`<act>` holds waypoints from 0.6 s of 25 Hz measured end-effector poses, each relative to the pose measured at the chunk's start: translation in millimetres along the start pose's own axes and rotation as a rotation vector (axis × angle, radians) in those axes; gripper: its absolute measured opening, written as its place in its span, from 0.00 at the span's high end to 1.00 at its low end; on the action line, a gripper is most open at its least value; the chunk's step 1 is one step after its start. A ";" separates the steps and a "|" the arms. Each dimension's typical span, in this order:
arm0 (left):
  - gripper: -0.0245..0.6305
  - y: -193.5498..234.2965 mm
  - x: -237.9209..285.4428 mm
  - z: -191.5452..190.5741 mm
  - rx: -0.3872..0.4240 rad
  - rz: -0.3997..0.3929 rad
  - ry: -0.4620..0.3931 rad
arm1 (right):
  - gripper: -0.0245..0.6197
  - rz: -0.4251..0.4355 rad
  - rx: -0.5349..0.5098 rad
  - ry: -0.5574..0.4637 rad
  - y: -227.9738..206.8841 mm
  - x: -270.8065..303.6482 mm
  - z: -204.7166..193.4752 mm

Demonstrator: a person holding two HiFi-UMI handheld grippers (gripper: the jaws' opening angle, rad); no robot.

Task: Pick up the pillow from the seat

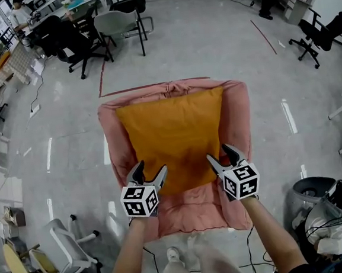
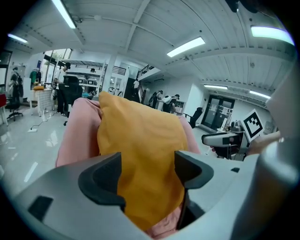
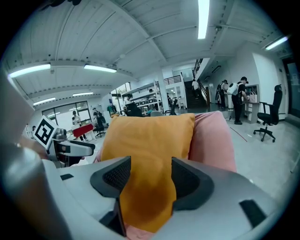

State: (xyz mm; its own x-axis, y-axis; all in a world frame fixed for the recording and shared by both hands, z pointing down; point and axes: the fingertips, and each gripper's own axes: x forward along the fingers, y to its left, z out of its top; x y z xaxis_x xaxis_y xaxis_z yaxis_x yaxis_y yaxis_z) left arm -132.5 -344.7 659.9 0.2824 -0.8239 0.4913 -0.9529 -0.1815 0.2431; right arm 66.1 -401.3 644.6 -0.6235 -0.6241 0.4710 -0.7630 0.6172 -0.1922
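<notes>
Head view shows the orange pillow (image 1: 173, 132) lying flat on the pink seat (image 1: 240, 115), its far edge up against the backrest and its near edge toward the person. The left gripper (image 1: 151, 168) sits at the pillow's near left corner and the right gripper (image 1: 219, 152) at its near right corner.

In the left gripper view, the fingers (image 2: 101, 178) stand at a middling gap with pillow cloth filling the space and touching both pads. The right gripper view shows the same: its fingers (image 3: 187, 180) are closed onto a fold of the near edge, which narrows where they press it.

The pillow looks light, soft and well stuffed, so it should sag and droop between the two holds rather than stay flat. The cloth looks matte and not slippery, and nothing about it seems fragile. The corners and edge seam are probably the best places to hold, since the filling is thinner there and the fingers can bite cloth instead of sliding off a rounded bulge.
</notes>
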 end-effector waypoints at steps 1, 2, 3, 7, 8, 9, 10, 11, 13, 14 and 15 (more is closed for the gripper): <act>0.43 -0.4 2.2 -1.7 -0.005 0.003 0.004 | 0.56 0.000 0.002 0.001 -3.8 1.0 -0.9; 0.42 -0.4 4.0 -3.4 -0.010 0.006 0.006 | 0.56 -0.001 0.004 0.003 -7.5 2.0 -1.8; 0.42 0.2 5.1 -4.7 -0.013 0.011 0.008 | 0.56 -0.002 0.009 0.004 -10.5 3.2 -2.4; 0.39 8.4 5.8 -9.3 -0.015 0.029 0.021 | 0.54 0.003 0.024 0.003 -13.5 9.1 -1.6; 0.39 10.1 5.8 -10.8 -0.016 0.029 0.025 | 0.54 0.005 0.026 0.005 -13.3 10.3 -2.2; 0.38 11.6 5.6 -12.0 -0.017 0.029 0.027 | 0.54 0.005 0.027 0.008 -13.2 11.4 -3.1; 0.38 13.1 5.4 -13.0 -0.021 0.029 0.027 | 0.53 0.004 0.030 0.010 -13.4 12.4 -4.2; 0.37 14.8 5.2 -13.8 -0.025 0.030 0.026 | 0.53 0.001 0.033 0.012 -13.5 13.5 -5.2; 0.36 19.0 4.2 -14.7 -0.031 0.034 0.025 | 0.53 -0.003 0.039 0.014 -11.6 16.7 -6.4; 0.36 21.6 3.4 -15.2 -0.031 0.037 0.027 | 0.53 -0.003 0.040 0.016 -9.1 18.7 -6.9; 0.36 24.0 2.7 -15.8 -0.031 0.038 0.029 | 0.53 -0.002 0.041 0.018 -6.4 20.3 -7.4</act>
State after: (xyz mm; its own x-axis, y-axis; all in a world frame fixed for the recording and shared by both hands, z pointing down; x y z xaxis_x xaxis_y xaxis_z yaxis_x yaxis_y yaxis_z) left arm -152.8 -342.8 680.2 0.2495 -0.8137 0.5250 -0.9592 -0.1334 0.2492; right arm 59.5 -414.4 661.8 -0.6187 -0.6164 0.4870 -0.7710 0.5954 -0.2260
